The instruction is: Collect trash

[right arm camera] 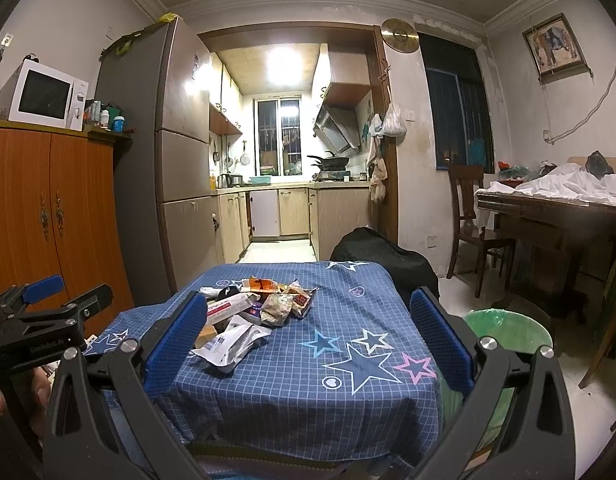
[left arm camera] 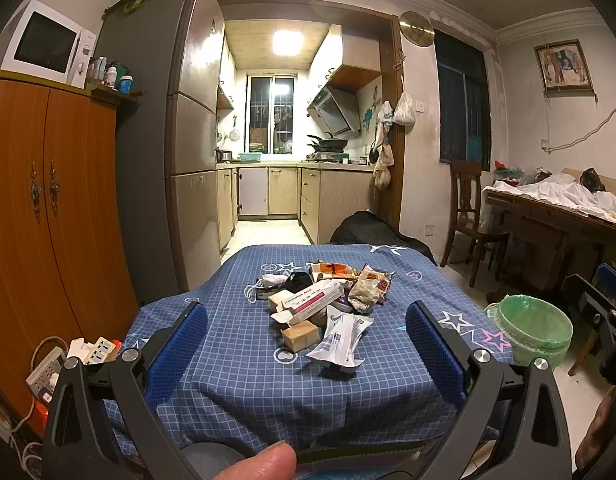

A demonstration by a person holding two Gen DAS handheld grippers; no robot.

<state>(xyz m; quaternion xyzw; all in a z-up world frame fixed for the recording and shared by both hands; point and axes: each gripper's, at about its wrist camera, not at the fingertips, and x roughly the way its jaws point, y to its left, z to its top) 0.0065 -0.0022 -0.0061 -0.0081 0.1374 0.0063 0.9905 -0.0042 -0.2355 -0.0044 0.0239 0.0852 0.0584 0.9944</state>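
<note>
Blue tablecloth (left arm camera: pixel 235 360): trash pile (left arm camera: pixel 324 304) ahead of left claw (left arm camera: pixel 306 328).

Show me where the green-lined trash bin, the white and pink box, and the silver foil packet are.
green-lined trash bin (left arm camera: pixel 538 334), left wrist view, on the liner's far inner wall
white and pink box (left arm camera: pixel 314 298), left wrist view, mid side panel
silver foil packet (right arm camera: pixel 231 342), right wrist view, packet's middle

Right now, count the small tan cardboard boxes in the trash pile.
2. One tan box sits at the pile's near edge beside the white plastic wrapper; the other tan box lies farther back, left of the pink-and-white carton. More may be hidden beneath.
</note>
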